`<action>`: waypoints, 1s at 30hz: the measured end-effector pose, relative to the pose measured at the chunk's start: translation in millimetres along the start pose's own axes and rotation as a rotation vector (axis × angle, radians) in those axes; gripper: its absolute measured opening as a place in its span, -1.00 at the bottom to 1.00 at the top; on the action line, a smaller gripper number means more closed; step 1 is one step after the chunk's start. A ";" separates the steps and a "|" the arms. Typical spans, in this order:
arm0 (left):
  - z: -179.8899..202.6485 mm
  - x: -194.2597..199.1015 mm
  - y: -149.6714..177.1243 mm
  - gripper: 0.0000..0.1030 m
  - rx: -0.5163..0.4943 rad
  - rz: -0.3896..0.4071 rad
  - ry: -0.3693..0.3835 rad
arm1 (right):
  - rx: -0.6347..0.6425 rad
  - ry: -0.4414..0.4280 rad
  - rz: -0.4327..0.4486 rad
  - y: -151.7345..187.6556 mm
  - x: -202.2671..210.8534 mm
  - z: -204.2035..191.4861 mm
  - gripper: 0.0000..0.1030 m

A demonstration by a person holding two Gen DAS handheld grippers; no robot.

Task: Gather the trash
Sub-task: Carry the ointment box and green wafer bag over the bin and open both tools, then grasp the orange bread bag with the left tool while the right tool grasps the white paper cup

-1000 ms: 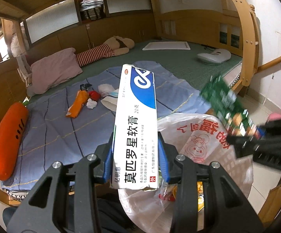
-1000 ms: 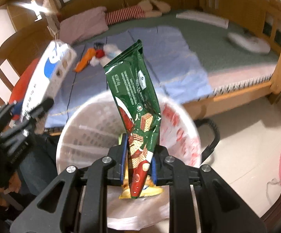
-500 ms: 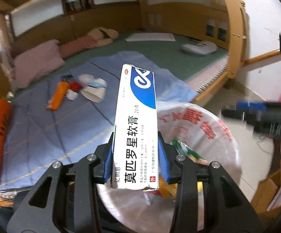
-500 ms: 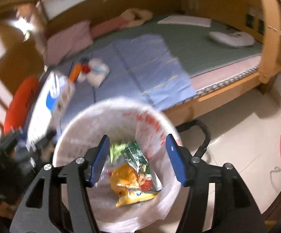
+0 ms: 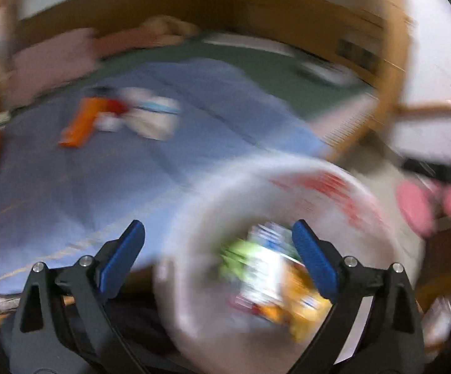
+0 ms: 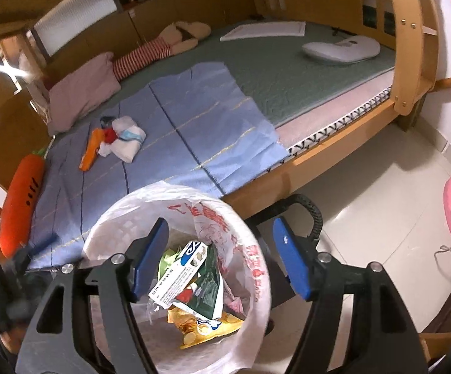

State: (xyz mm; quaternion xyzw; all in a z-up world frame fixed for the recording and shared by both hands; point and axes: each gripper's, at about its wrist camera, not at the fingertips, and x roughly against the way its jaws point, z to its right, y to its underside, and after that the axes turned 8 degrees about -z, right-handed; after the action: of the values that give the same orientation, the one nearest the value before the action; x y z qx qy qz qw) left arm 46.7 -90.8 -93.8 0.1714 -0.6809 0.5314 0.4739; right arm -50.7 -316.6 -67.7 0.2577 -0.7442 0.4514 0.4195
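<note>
Now both my grippers hung over the bin [image 6: 258, 283], tilted down into its mouth so that whatever left them would fall inside the white liner rather than onto the floor. The right gripper [image 6: 220, 260] was opening, its blue pads apart with nothing between them. The left gripper [image 5: 218, 257] was opening too, spread wide and empty, though that view was badly smeared. Below them the white and blue ointment box [image 6: 178, 272] lay slanted on top of the green wafer wrapper [image 6: 209, 290] and some yellow packets, all inside the bin. On the blue blanket [image 6: 194, 131] a small heap of trash [image 6: 116, 141] remained: an orange wrapper, crumpled white tissues and something red, well apart from the bin. I judged that heap to be my next reach.
</note>
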 end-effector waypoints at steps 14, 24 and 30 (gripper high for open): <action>-250.8 -63.5 -29.8 0.84 0.794 0.037 -0.576 | 0.301 -0.265 -0.040 -125.7 -90.2 -206.7 0.34; -291.4 -41.8 6.3 0.86 1.103 0.149 -0.503 | 0.060 -0.431 -0.436 -180.9 -340.2 -360.2 0.34; -301.7 -53.6 8.4 0.87 1.132 0.134 -0.507 | 0.016 -0.342 -0.352 -193.5 -390.5 -374.2 -0.33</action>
State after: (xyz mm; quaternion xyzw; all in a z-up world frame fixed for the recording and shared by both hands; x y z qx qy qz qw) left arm 206.6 165.2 -147.1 0.4735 -0.3943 0.7814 0.0989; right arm 444.6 -71.4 -224.1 0.4594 -0.7444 0.3268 0.3578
